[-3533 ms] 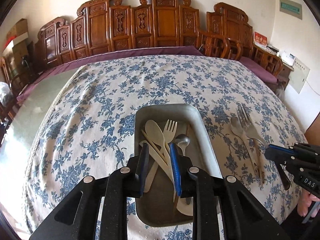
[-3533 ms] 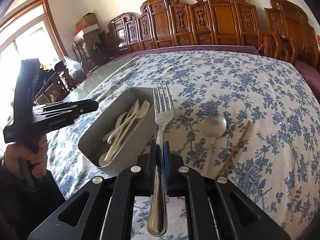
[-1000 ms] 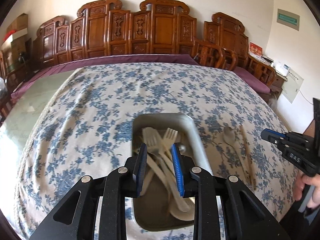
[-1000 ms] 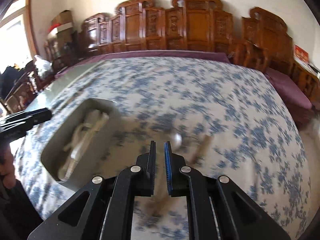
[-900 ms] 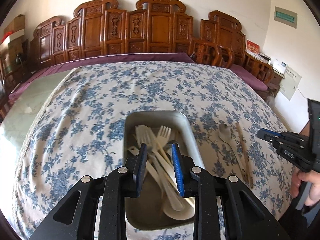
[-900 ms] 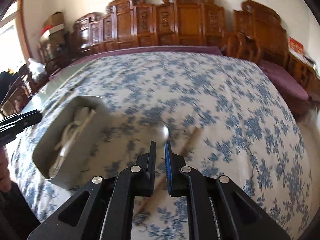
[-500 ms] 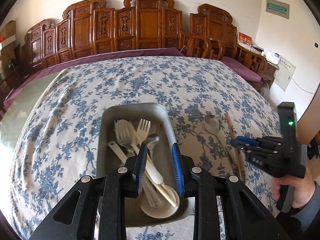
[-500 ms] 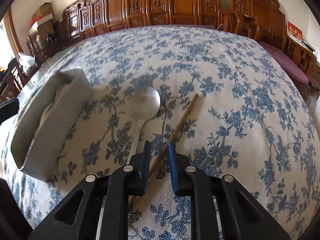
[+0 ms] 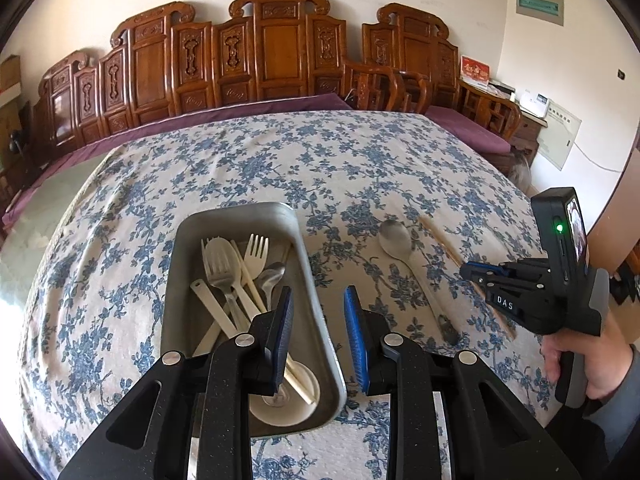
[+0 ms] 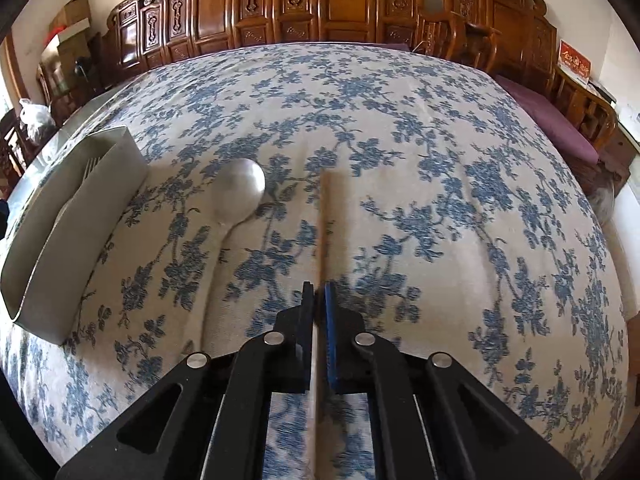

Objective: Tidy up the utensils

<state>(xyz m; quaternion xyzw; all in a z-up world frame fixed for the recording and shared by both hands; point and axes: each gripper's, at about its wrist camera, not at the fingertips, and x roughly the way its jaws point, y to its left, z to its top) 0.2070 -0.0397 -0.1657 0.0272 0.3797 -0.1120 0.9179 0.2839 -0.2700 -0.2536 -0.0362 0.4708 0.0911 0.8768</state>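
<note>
A metal tray (image 9: 236, 216) on the flowered cloth holds a metal fork (image 9: 218, 264), a cream plastic fork (image 9: 256, 252), a small spoon (image 9: 272, 276) and other pale utensils. My left gripper (image 9: 318, 304) hovers open over the tray's right rim, nothing between its pads. To the right of the tray lie a metal spoon (image 9: 394, 234) and a wooden chopstick (image 9: 440, 240). My right gripper (image 10: 319, 292) is low on the cloth, its jaws closing narrowly on the chopstick (image 10: 325, 216), which runs straight between them. The spoon (image 10: 240, 190) lies just left of it, the tray (image 10: 72, 224) further left.
The tablecloth (image 9: 320, 160) covers a large round table. Carved wooden chairs (image 9: 280, 52) line the far side, with a purple cushion (image 10: 548, 116) at the right. A hand (image 9: 588, 364) holds the right gripper (image 9: 470, 270) at the table's right edge.
The metal fork the right gripper held earlier now lies in the tray. The right gripper has come down over the chopstick and closed on it. The left gripper has drifted right over the tray's rim.
</note>
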